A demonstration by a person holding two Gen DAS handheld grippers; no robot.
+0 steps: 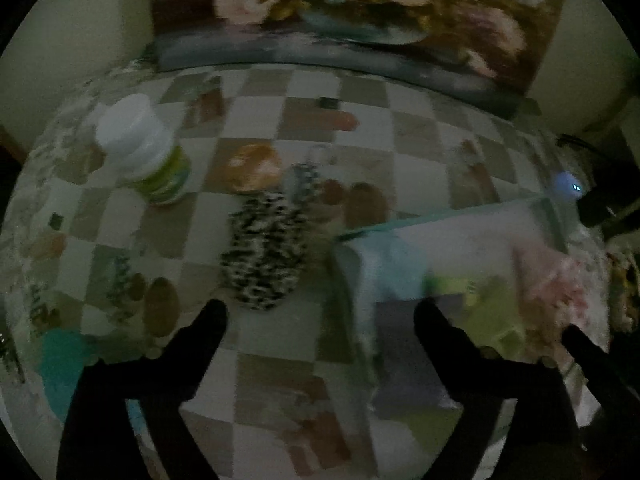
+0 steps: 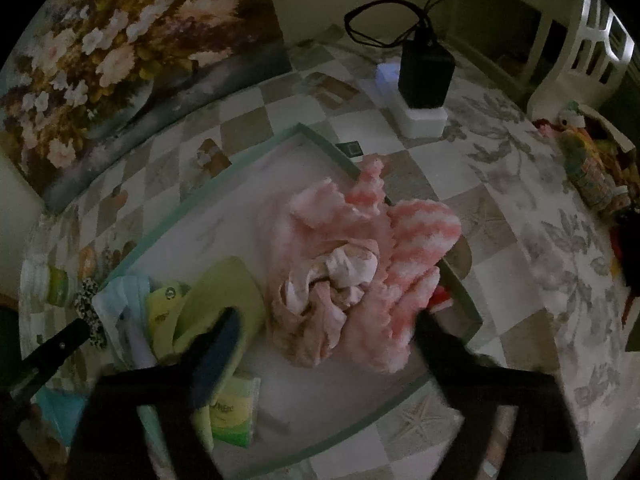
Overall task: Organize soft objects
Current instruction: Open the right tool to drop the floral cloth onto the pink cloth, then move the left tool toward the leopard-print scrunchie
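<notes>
Inside the tray, under the released, empty right gripper, the pink cloth is lying limp and light, best pinched at a raised fold, while the left gripper is gaping empty beside the tray.

Home: patterned tablecloth, floral painting

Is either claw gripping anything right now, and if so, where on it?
Nothing is held. The left claw is open above the tablecloth near the leopard-print scrunchie. The right claw is open over the pink clothes lying in the tray.
</notes>
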